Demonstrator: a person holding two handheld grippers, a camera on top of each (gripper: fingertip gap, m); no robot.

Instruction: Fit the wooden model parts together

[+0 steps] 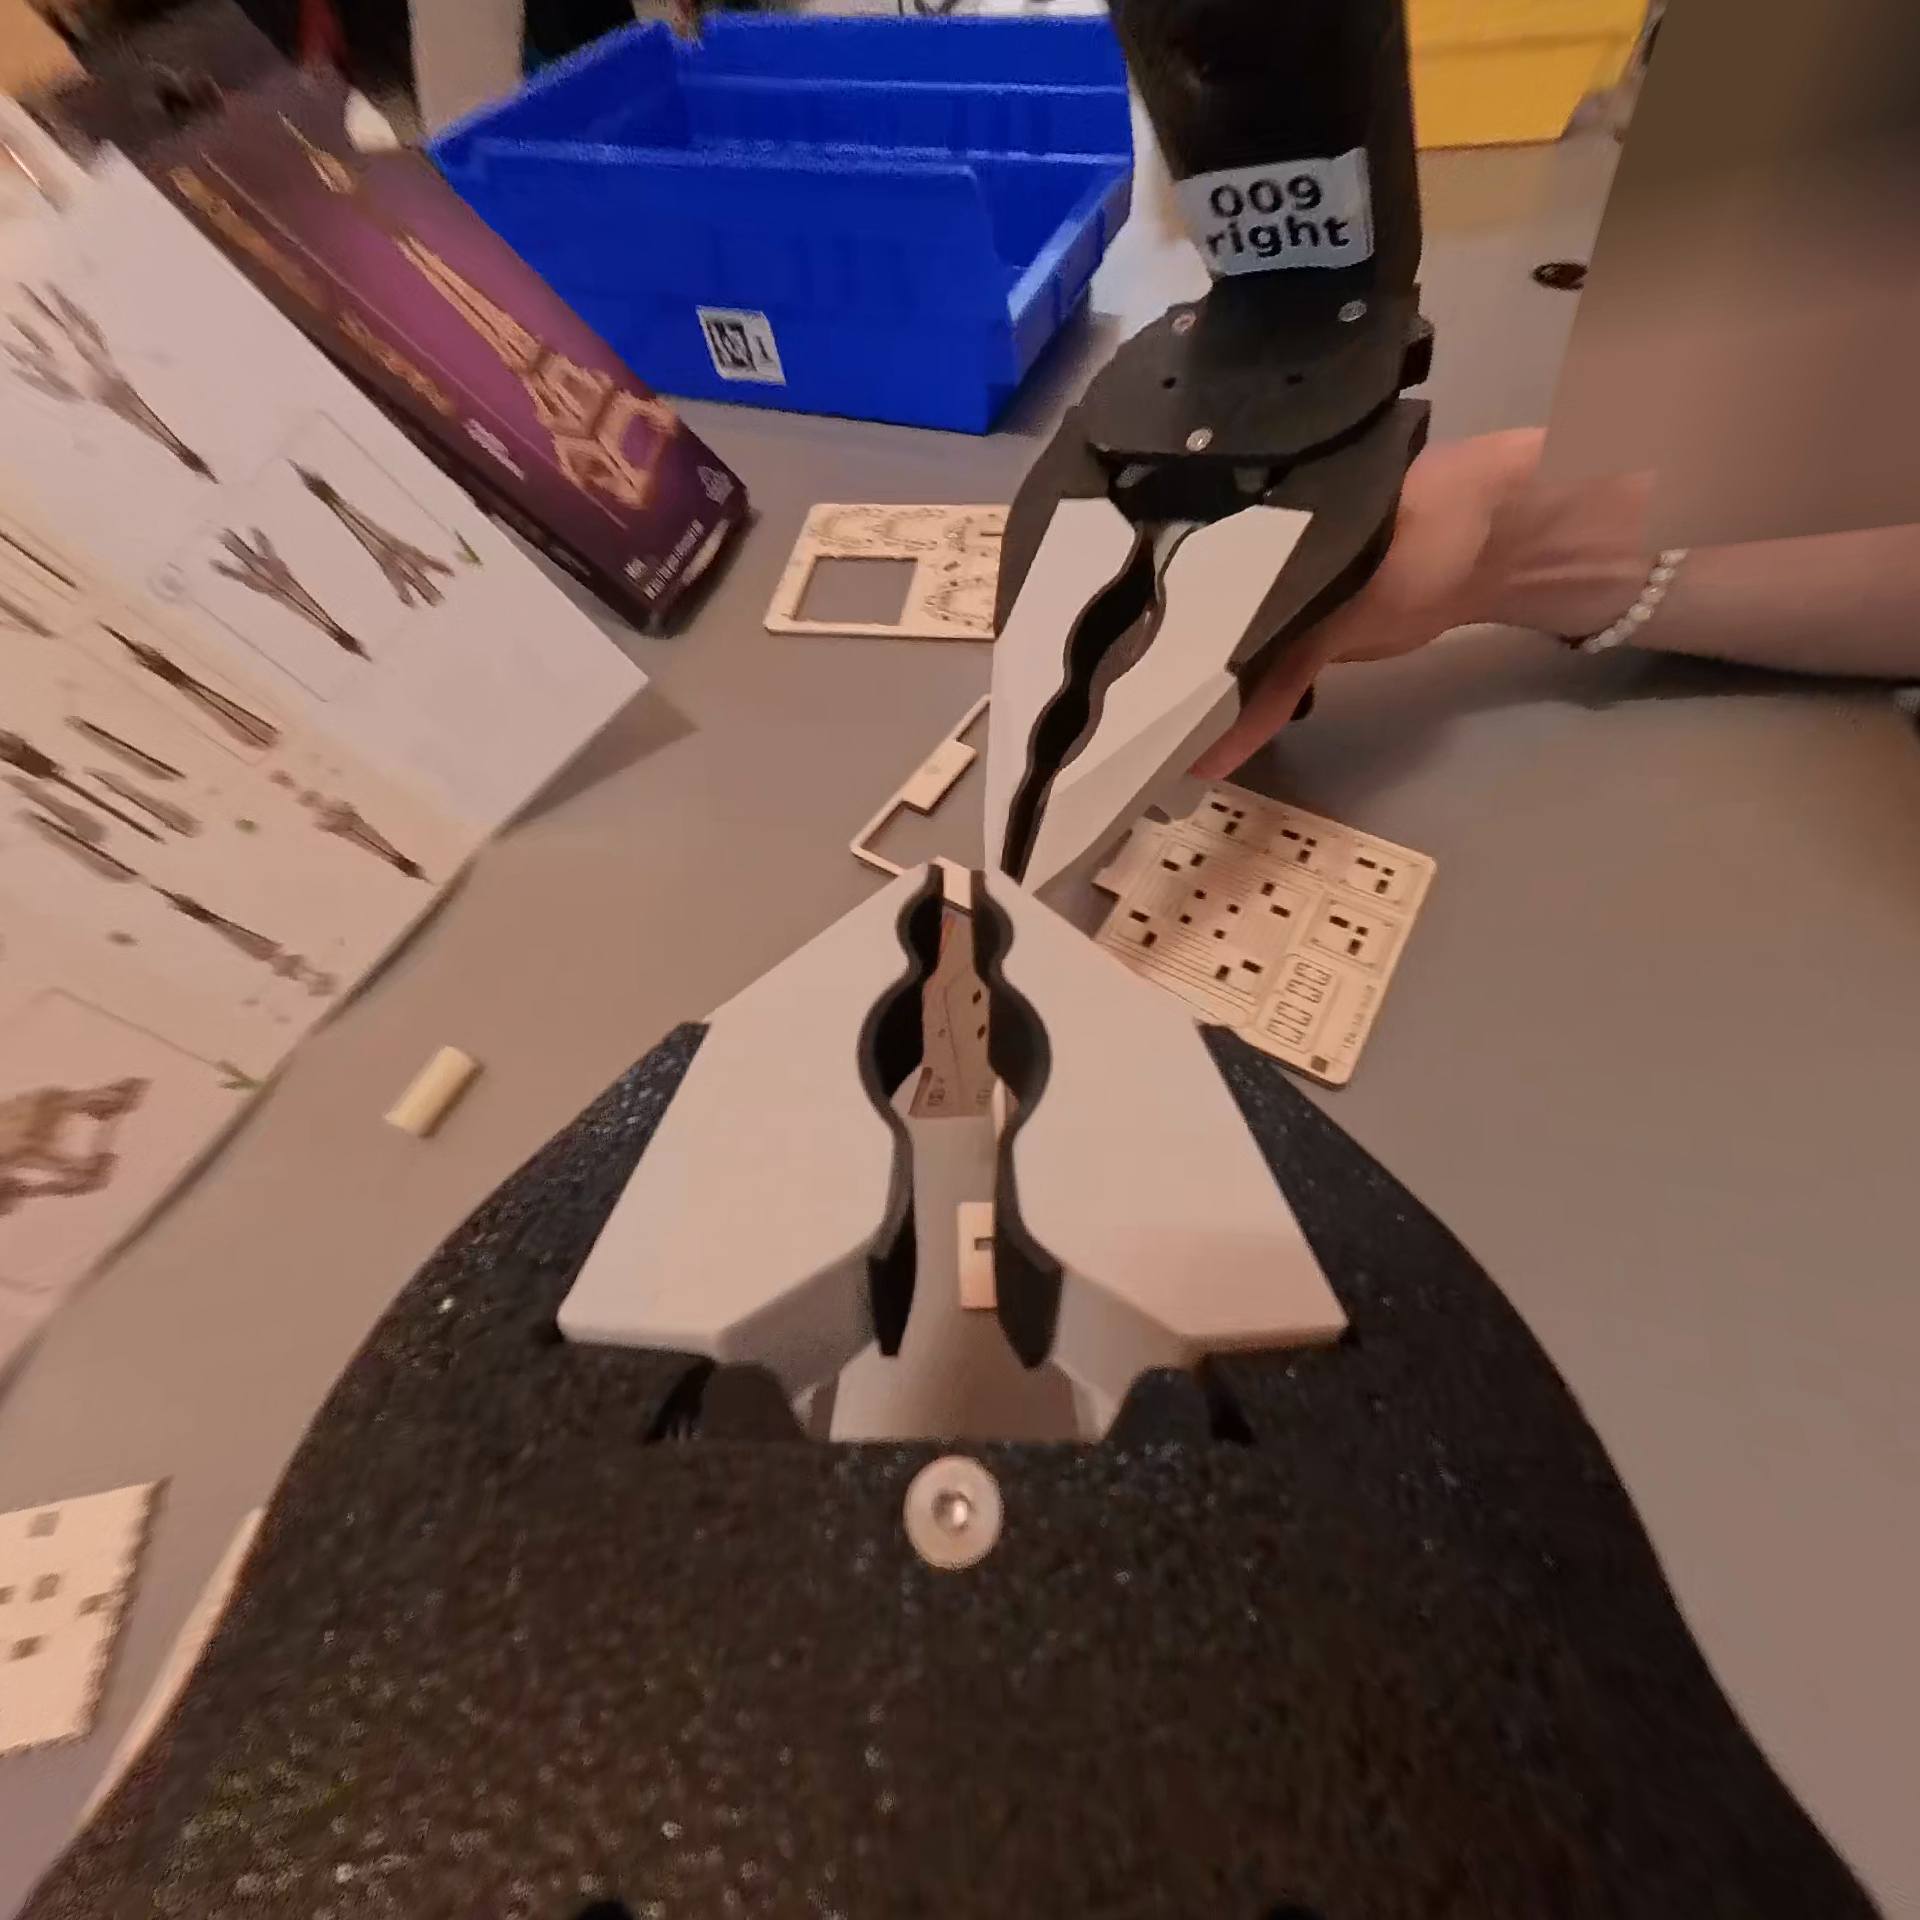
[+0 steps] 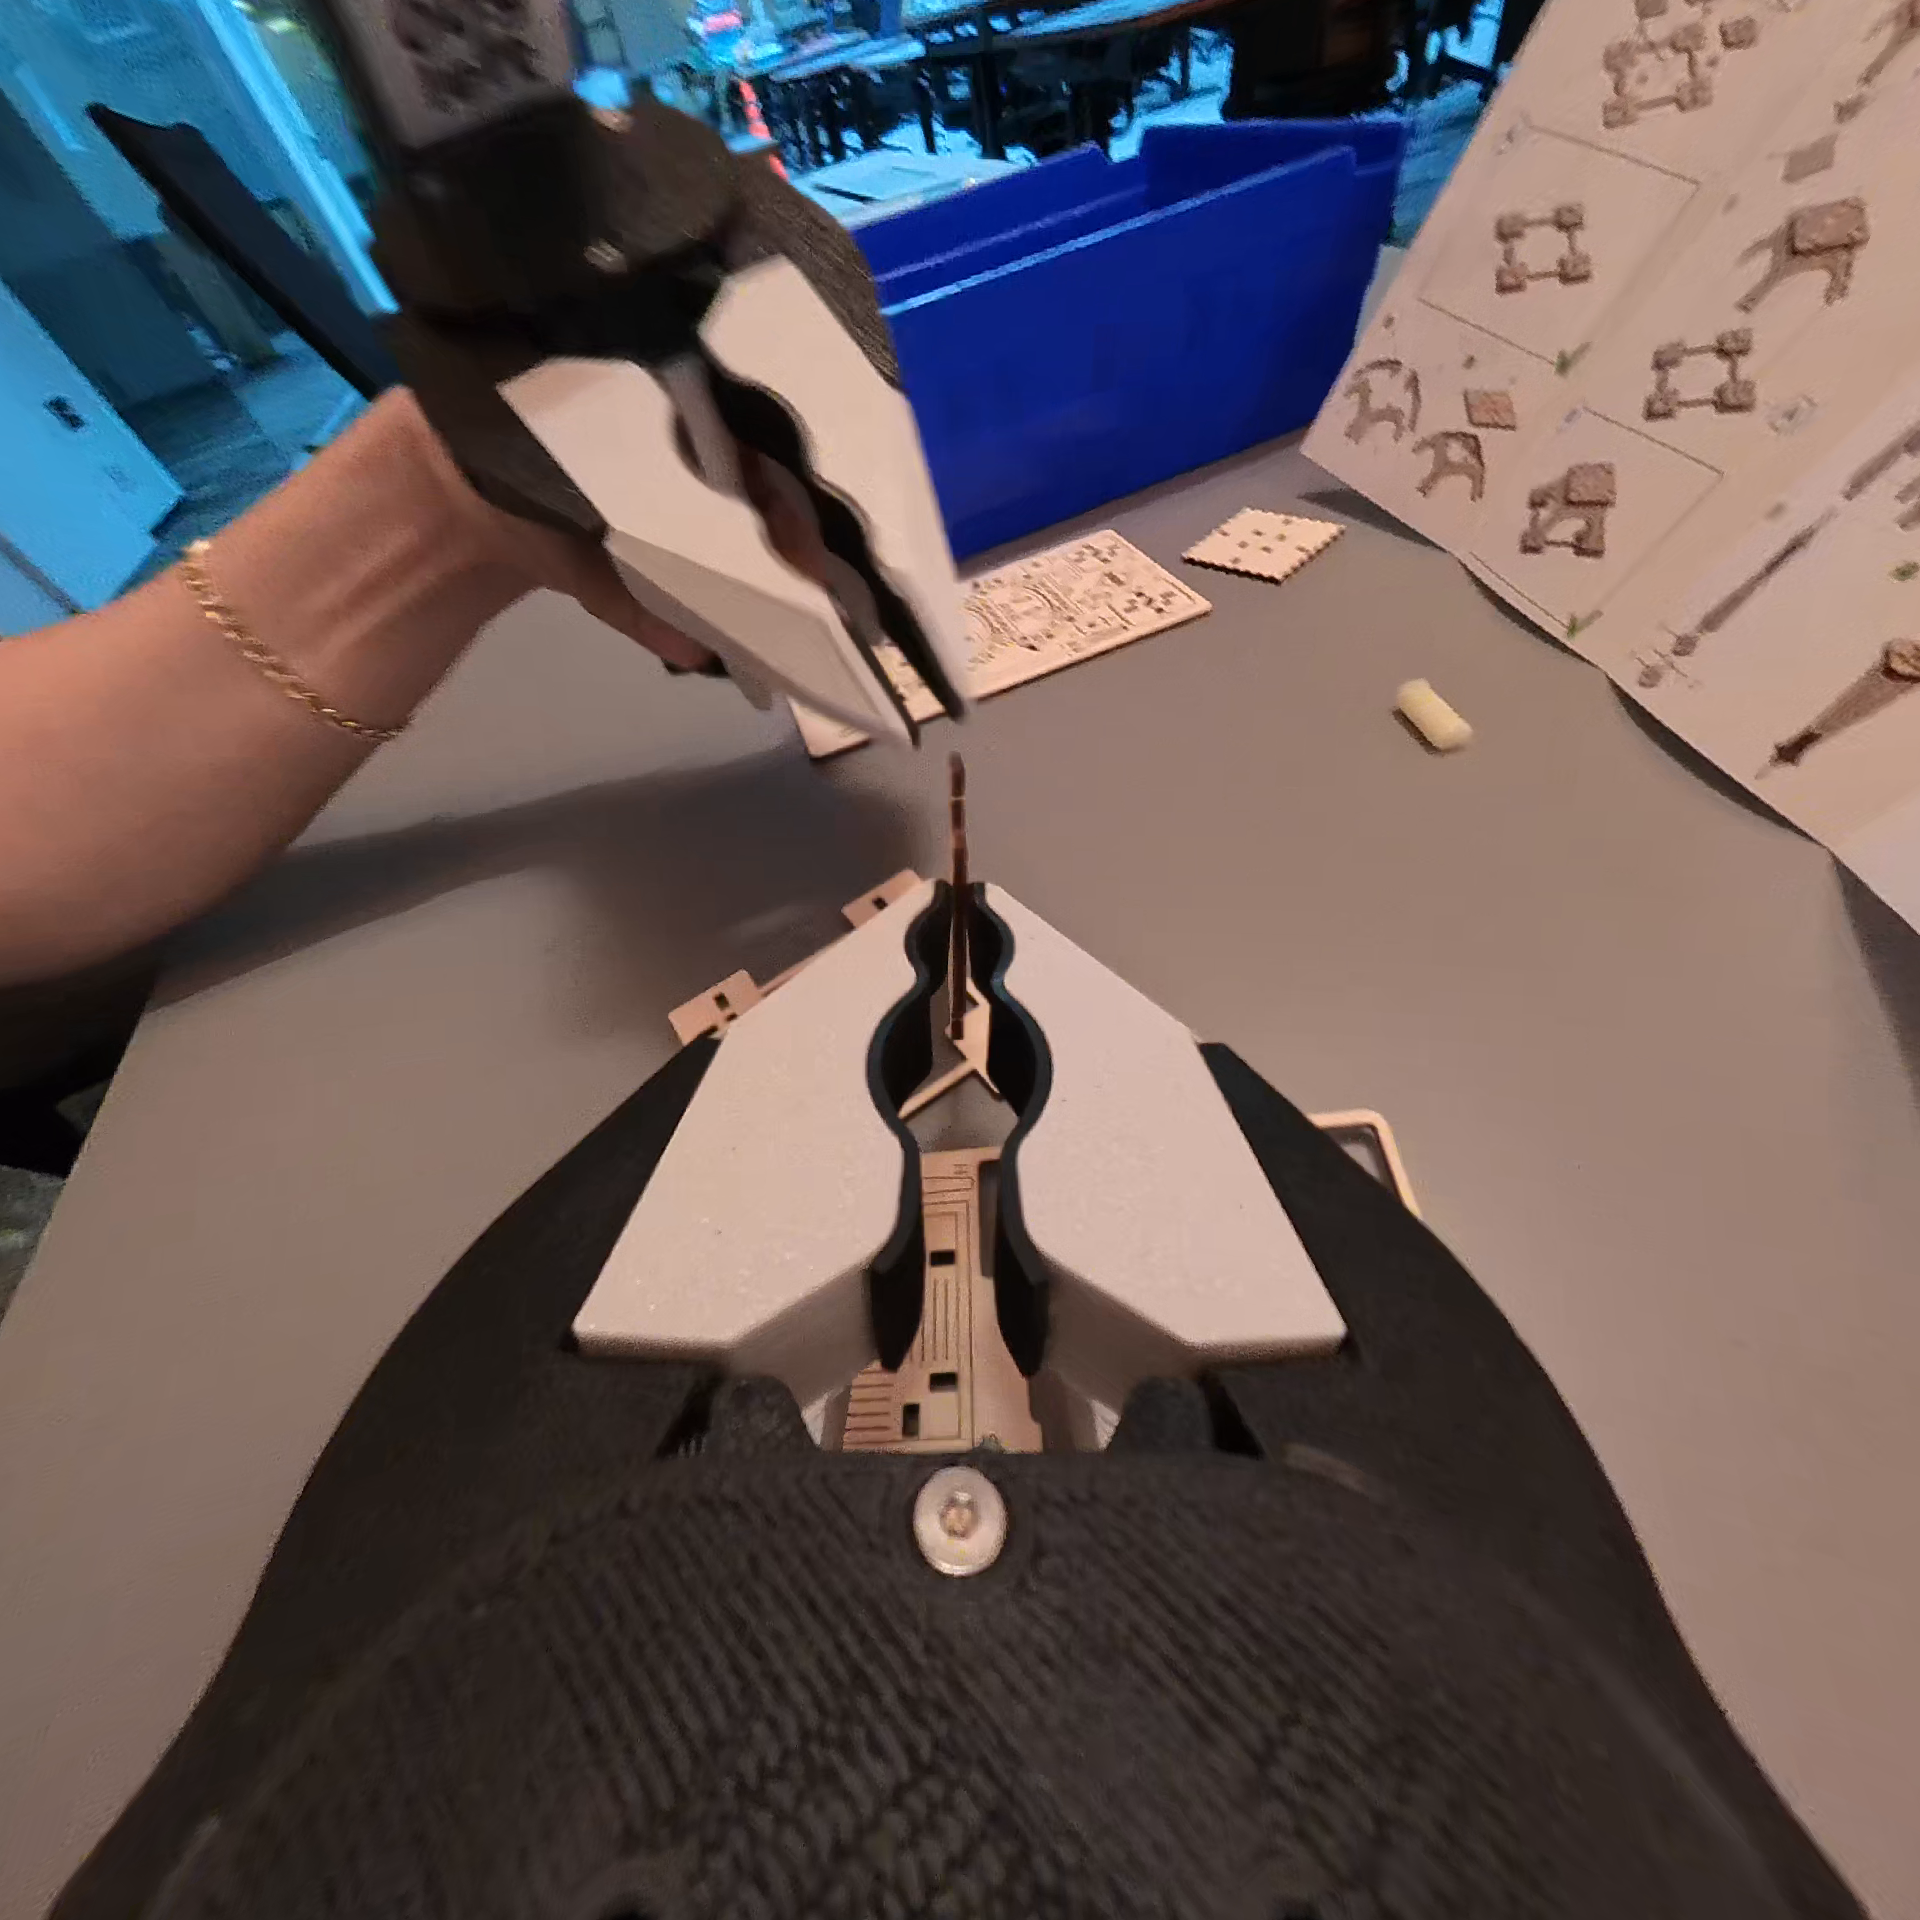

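- The left tongs [image 1: 961, 888] are closed down to a slit. Their tips pinch a slotted wooden part [image 1: 951, 1003], which lies flat back between the fingers above the middle of the table [image 1: 1558, 1195].
- The right tongs [image 2: 961, 899] are likewise all but shut and grip a thin wooden part [image 2: 956, 831] seen edge-on. It sticks out past the tips as a narrow spire, with its flared foot back between the fingers. Its free end stops just short of the left tongs' tips, near them but apart.
- The left wrist view shows the two tongs nearly tip to tip, the right one slanting steeply down over a slotted wooden sheet [image 1: 1278, 935] that lies flat on the table. The thin part itself is hidden there behind the left fingers.
- Only that view shows a purple box [image 1: 468, 343], a framed sheet with a square cut-out [image 1: 894, 566] beside it, and the right hand [image 1: 1455, 561] wearing a beaded bracelet.
- Only the right wrist view shows the left hand [image 2: 499, 520] with a chain bracelet, and a small square panel [image 2: 1262, 543] toward the far edge. The slotted part cannot be made out in the blurred left tongs there.
- Both views show the instruction sheet [image 1: 208, 623], a small cream block [image 1: 434, 1089] just beside it, and the blue bin [image 1: 831, 208] at the far edge.
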